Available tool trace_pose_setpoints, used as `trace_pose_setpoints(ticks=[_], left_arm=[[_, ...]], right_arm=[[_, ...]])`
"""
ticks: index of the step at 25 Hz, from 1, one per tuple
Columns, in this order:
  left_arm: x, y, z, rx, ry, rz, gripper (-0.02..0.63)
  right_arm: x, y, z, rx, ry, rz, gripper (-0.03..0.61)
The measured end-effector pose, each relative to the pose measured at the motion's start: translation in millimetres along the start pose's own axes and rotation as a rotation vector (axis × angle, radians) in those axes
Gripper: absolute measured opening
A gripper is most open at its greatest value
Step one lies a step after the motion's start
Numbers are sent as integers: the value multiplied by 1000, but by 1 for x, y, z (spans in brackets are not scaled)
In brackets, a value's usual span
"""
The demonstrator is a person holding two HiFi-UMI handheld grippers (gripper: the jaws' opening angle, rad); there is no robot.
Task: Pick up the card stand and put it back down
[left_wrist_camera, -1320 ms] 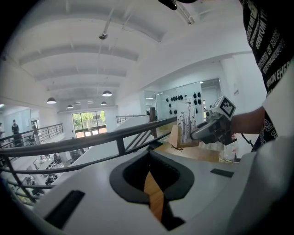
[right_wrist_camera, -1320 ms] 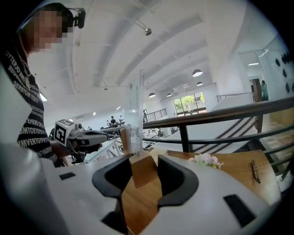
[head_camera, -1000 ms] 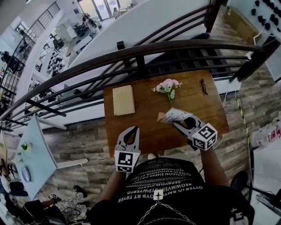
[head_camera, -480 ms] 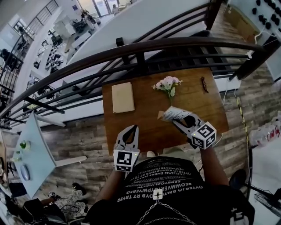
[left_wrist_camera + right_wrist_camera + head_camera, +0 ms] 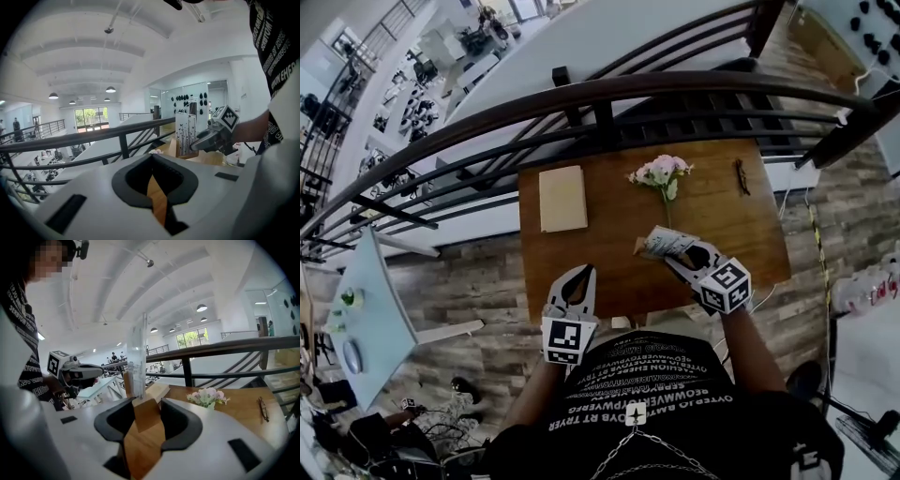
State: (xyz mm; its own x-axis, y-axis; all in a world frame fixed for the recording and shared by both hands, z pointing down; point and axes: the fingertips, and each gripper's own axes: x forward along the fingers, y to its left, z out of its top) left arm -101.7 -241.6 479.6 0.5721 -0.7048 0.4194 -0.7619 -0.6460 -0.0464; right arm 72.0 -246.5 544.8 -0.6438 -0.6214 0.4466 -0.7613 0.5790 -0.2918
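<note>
Right tongs (image 5: 145, 404) clamp the probably light, top-heavy stand (image 5: 137, 359) at its stiff base (image 5: 148, 419); left tongs (image 5: 152, 158) are closed, empty.

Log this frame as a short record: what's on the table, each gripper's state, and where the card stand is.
surface: wooden table beside a railing
card stand: card upright, wooden base between the right jaws
right gripper: shut on the card stand, near the table's middle
left gripper: shut, nothing held, over the table's near edge
other items: tan book, flower sprig, glasses
stand touching table: cannot tell
</note>
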Motion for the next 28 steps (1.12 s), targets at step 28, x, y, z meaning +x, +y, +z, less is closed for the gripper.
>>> trace_pose_setpoints(ticks=[28], left_arm=[[12, -10, -22, -20, 138, 130, 20]], right_arm=[[74, -76, -155, 29, 253, 23, 175]])
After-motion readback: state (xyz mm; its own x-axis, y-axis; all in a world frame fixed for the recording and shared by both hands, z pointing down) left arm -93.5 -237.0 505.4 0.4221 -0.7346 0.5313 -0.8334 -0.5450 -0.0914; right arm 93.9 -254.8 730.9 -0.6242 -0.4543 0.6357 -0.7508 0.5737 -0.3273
